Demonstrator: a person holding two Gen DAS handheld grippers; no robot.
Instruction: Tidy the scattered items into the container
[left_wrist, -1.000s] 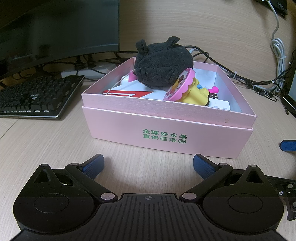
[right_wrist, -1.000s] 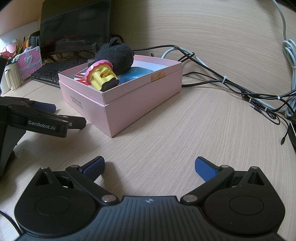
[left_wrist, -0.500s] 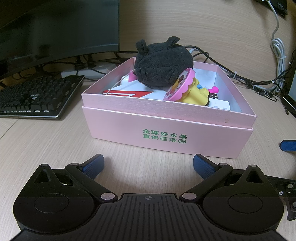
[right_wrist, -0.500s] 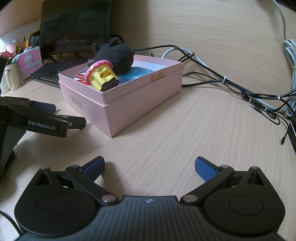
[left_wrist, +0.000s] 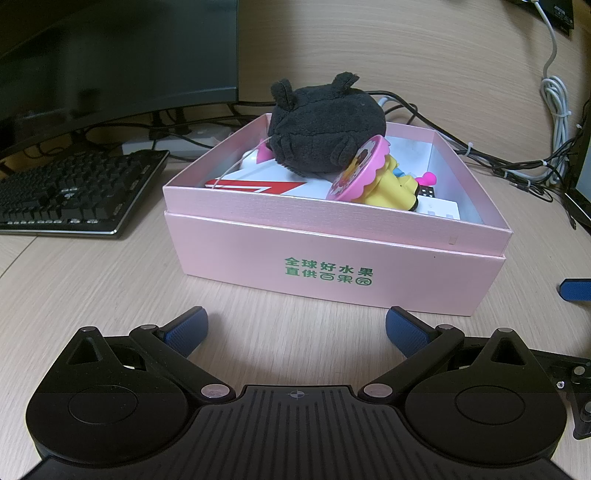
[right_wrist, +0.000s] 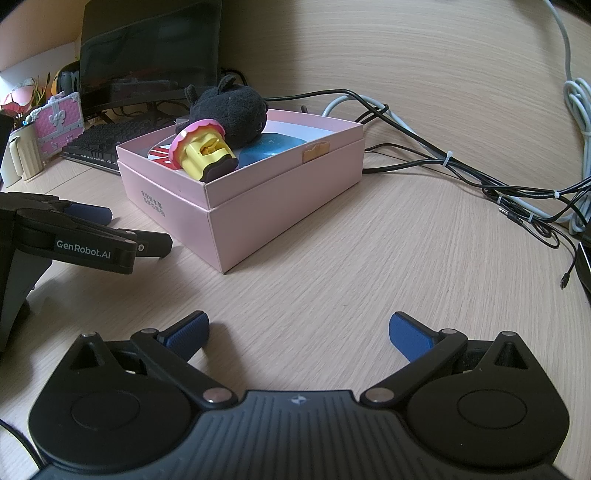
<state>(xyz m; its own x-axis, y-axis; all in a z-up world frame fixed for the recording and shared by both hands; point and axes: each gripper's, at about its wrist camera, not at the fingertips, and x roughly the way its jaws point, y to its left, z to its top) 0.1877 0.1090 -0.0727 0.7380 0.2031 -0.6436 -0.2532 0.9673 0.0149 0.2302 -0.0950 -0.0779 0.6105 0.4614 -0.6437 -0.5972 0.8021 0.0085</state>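
Observation:
A pink box (left_wrist: 332, 269) with green lettering sits on the wooden desk. Inside it lie a black plush toy (left_wrist: 325, 133), a yellow toy with a pink frilled top (left_wrist: 373, 177), a red-and-white packet (left_wrist: 255, 184) and a white item (left_wrist: 439, 208). My left gripper (left_wrist: 295, 326) rests open on the desk just in front of the box, with nothing between its fingers. In the right wrist view the same box (right_wrist: 280, 206), plush (right_wrist: 229, 110) and yellow toy (right_wrist: 203, 151) lie ahead to the left, with a blue round item (right_wrist: 273, 147) behind them. My right gripper (right_wrist: 299, 330) is open and holds nothing.
A black keyboard (left_wrist: 70, 192) and a dark monitor (left_wrist: 110, 55) stand at the back left. Bundled cables (right_wrist: 480, 177) run across the desk to the right of the box. A pink trinket case (right_wrist: 59, 125) and a cream cup (right_wrist: 22, 158) sit at the far left.

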